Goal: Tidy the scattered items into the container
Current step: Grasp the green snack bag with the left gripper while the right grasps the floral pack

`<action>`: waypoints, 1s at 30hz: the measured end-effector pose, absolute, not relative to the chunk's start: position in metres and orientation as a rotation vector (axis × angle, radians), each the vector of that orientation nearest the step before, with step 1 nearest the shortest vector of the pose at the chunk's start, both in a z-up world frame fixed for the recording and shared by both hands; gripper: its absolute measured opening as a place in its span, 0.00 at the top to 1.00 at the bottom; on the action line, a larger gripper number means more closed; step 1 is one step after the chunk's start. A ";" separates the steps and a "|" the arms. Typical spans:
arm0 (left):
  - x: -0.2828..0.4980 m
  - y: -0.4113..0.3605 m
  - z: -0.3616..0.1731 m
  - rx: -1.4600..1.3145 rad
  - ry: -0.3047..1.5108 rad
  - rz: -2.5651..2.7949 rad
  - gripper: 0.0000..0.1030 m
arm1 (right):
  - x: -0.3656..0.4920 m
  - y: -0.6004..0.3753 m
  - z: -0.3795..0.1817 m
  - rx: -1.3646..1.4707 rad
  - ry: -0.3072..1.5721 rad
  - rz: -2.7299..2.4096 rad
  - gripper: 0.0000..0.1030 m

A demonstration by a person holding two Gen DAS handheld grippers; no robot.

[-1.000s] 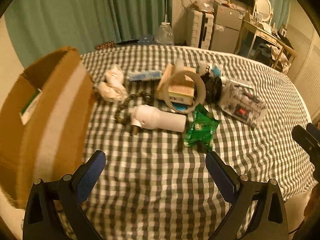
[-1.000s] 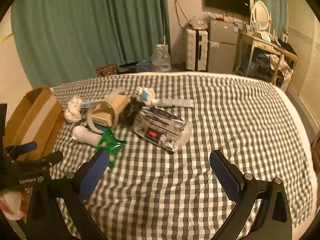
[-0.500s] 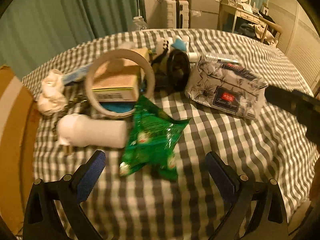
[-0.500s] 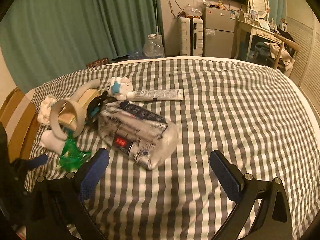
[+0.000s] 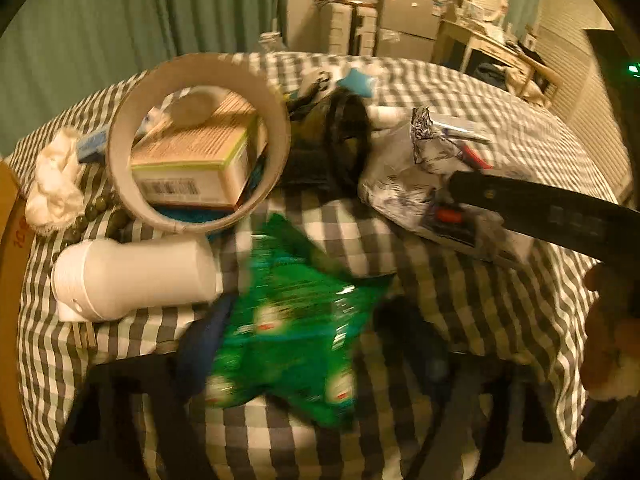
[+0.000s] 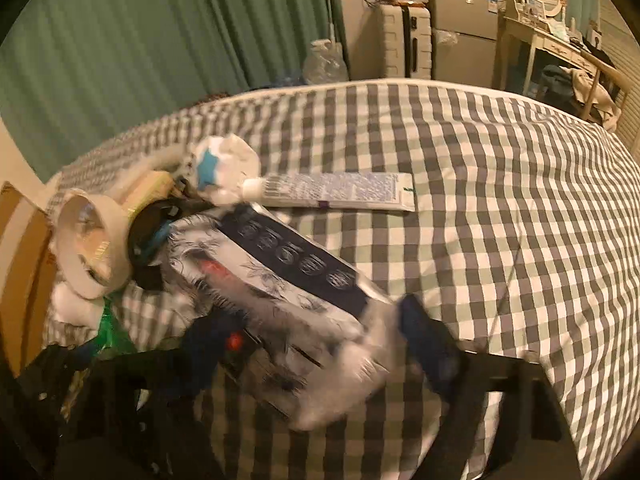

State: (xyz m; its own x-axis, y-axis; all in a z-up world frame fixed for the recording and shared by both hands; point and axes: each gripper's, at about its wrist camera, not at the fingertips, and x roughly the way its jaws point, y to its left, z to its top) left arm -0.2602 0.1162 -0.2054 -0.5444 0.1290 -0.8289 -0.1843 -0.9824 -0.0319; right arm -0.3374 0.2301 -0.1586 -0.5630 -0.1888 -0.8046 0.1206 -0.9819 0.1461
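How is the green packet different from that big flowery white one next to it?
The green packet is bright green and crumpled flat; the flowery pack is white with dark flower prints and a navy band, and looks fuller. The flowery pack appears the larger of the two. The green packet lies between the left gripper's fingers, the flowery pack between the right gripper's. Both are soft wrapped packs lying on the checked cloth.

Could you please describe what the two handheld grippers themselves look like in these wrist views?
Both are blurred. The left gripper has a black frame with two fingers faced in dark blue pads. The right gripper matches: black arms and blue-padded fingers. In the left view its black body carries faint, unreadable markings. No sleeve or cable shows clearly.
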 end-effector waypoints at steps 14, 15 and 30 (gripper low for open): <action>-0.236 0.080 -0.182 -1.486 -0.060 2.580 0.66 | -0.292 0.231 -0.152 1.375 -0.132 -2.567 0.79; -0.235 0.078 -0.180 -1.486 -0.067 2.586 0.66 | -0.286 0.230 -0.148 1.368 -0.137 -2.570 0.79; -0.196 0.051 -0.111 -1.363 -0.105 2.712 0.66 | -0.203 0.216 -0.086 1.251 -0.069 -2.589 0.79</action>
State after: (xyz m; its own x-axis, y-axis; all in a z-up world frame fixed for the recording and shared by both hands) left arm -0.1955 0.0509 -0.1109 -0.5931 0.1240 -0.7955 -0.0621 -0.9922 -0.1084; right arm -0.2032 0.2164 -0.0864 -0.5930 -0.2568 -0.7632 0.2159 -0.9638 0.1566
